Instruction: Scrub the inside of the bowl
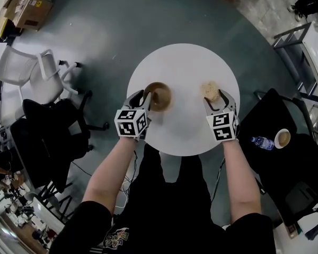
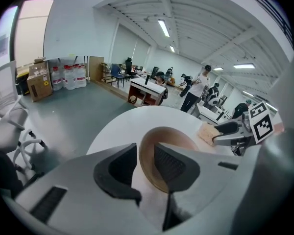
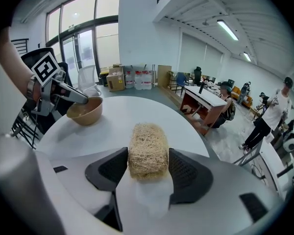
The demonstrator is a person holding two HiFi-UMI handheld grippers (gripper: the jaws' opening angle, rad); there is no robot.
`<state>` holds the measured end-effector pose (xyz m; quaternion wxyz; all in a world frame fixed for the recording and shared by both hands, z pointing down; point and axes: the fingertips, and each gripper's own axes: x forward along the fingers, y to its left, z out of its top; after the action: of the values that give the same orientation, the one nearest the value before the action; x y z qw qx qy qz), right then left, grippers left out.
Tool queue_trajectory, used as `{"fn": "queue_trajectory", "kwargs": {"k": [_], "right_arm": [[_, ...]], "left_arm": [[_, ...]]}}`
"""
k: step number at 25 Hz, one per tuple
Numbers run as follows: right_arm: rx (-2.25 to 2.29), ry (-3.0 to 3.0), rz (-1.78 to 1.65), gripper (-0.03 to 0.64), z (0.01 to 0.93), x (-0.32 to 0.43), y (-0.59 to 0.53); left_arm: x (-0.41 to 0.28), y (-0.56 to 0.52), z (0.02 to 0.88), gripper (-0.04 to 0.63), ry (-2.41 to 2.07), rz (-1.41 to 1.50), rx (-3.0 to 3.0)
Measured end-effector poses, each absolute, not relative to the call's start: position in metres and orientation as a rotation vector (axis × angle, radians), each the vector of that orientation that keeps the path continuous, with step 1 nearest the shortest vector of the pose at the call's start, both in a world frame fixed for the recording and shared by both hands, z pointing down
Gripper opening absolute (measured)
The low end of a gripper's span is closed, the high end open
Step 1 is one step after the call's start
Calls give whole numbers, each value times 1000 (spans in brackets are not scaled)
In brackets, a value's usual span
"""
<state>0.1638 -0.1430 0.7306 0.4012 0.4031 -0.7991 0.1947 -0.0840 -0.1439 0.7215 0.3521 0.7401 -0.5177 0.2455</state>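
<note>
A tan bowl (image 1: 158,96) stands on the left half of the round white table (image 1: 185,62). My left gripper (image 1: 147,100) straddles the bowl's near-left rim. In the left gripper view one pad sits inside the bowl (image 2: 174,138) and the other outside, with a sliver of table showing between the outer pad and the rim, so the left gripper (image 2: 144,160) is open. On the right half, my right gripper (image 1: 214,97) is shut on a straw-coloured fibre scrubber (image 1: 209,89). Both pads press the sides of the scrubber (image 3: 148,151), which rests on the table. The bowl (image 3: 85,111) stands apart, to its left.
White office chairs (image 1: 42,70) and a black chair (image 1: 47,126) stand left of the table. A dark surface at the right carries a water bottle (image 1: 262,142) and a small cup (image 1: 282,138). A cardboard box (image 1: 29,7) sits far left. People stand in the distance.
</note>
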Motion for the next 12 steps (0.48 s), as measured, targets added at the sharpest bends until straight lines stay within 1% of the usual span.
{"fn": "queue_trajectory", "kwargs": {"k": [4,9,11,12], "right_arm": [[1047,-2078,448,267,714,167,-144],[1089,-2140,384,265,676,177,-142],[1096,-2164,388,262,659,182,-138],[1108,-2175,386,216,649,186,-136]], "left_arm": [[-88,-141,710,103,-1380,633,1916],[-91,-126,685,101,-1447,625,1893],[-91,-116,669,82,-1490,627,1881],[-89,-111,661,66,-1509,626,1876]]}}
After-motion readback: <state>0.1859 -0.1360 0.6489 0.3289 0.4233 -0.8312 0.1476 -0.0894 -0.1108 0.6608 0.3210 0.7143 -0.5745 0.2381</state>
